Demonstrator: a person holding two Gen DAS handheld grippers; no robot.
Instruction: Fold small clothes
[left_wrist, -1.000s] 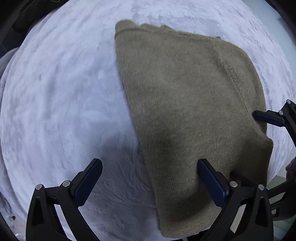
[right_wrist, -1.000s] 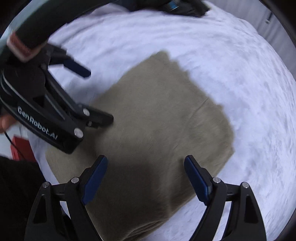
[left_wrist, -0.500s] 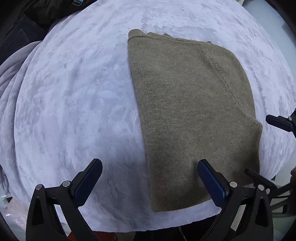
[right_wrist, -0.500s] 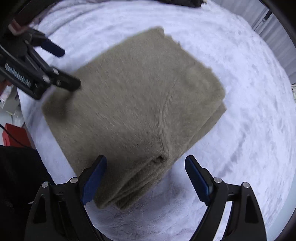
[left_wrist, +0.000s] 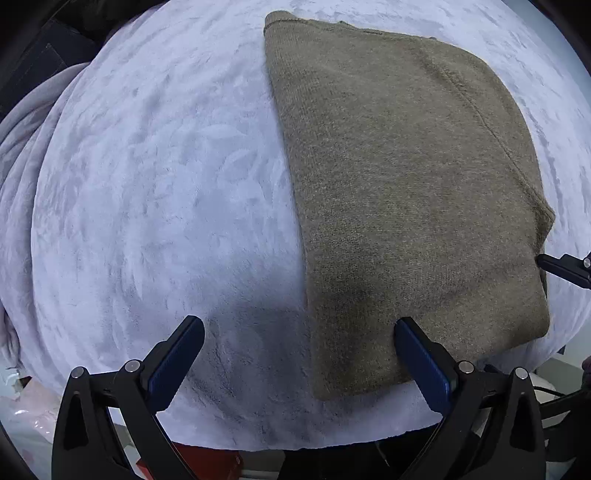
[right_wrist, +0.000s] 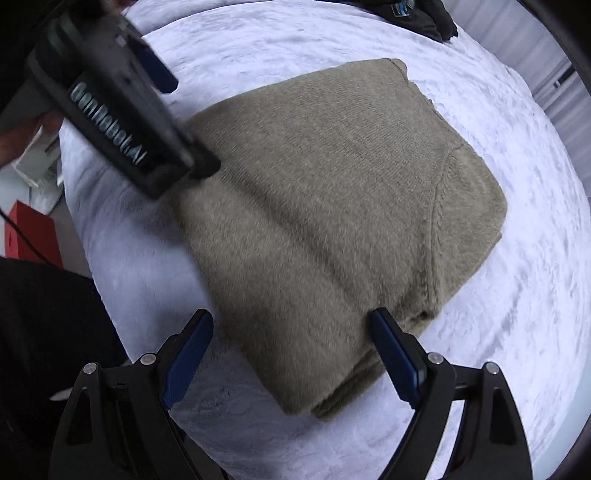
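A folded olive-brown knit garment (left_wrist: 399, 184) lies on a white plush blanket (left_wrist: 155, 184); the right wrist view shows it (right_wrist: 332, 206) stacked in layers. My left gripper (left_wrist: 299, 354) is open above the garment's near left edge, with nothing between its pads. My right gripper (right_wrist: 291, 354) is open too, over the garment's near corner, and holds nothing. One tip of the right gripper (left_wrist: 561, 266) shows at the garment's right edge in the left wrist view. In the right wrist view, the left gripper's body (right_wrist: 110, 107) hangs over the garment's far left side.
The blanket's near edge (left_wrist: 295, 439) drops off just behind my left gripper. A red box (right_wrist: 29, 232) and a white item stand on the floor at the left. Dark clothing (right_wrist: 417, 14) lies at the far edge. A person's dark-clad leg (right_wrist: 44, 332) is at the lower left.
Both grippers have shifted sideways over the garment, staying open. In the right wrist view the garment's stacked near corner has come between the fingers, and the left gripper looms larger.
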